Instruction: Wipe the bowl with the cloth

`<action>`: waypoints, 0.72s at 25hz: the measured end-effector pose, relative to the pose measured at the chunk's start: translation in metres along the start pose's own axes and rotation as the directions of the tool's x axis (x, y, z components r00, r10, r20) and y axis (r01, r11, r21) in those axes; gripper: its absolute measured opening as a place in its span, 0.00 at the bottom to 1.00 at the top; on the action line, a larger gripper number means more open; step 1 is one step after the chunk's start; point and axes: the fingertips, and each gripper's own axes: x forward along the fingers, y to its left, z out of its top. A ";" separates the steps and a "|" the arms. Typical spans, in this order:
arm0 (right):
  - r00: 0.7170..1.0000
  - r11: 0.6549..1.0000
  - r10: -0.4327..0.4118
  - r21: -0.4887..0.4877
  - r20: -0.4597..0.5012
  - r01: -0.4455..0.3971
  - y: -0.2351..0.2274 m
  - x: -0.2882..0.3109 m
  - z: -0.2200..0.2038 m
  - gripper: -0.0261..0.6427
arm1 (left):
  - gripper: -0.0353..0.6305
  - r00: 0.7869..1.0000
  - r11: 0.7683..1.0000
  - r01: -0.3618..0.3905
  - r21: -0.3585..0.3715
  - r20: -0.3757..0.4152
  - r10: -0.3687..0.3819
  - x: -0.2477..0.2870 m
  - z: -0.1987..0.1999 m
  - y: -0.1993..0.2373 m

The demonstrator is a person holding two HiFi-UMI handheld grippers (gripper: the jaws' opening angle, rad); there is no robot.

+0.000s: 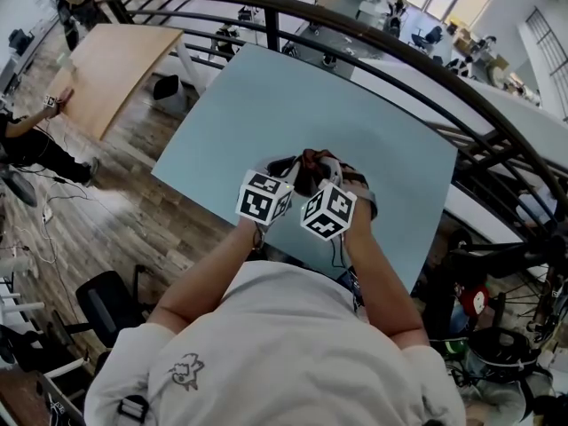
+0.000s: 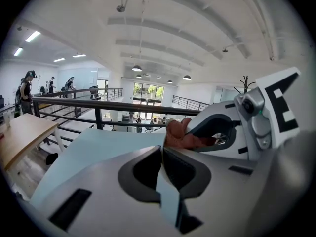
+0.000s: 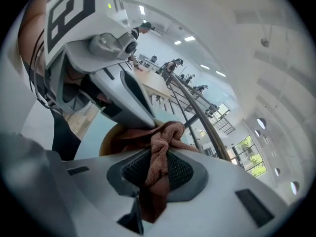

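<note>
Holding my left gripper at the middle of the head view, above the pale blue table, I am pressing its jaws together. The tan bowl is sitting centre-left in the right gripper view. My right gripper is clamping the bunched brown cloth, which is spreading onto the bowl.

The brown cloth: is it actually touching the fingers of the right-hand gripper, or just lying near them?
Touching. The right gripper view shows the right gripper with both fingers pressed onto the cloth, squeezing it between them.
</note>
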 end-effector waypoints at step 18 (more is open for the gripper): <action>0.947 0.948 0.316 -0.067 0.062 -0.312 0.051 -0.003 0.007 0.17 | 0.09 0.999 0.998 0.038 0.046 0.012 -0.039 0.007 0.005 -0.004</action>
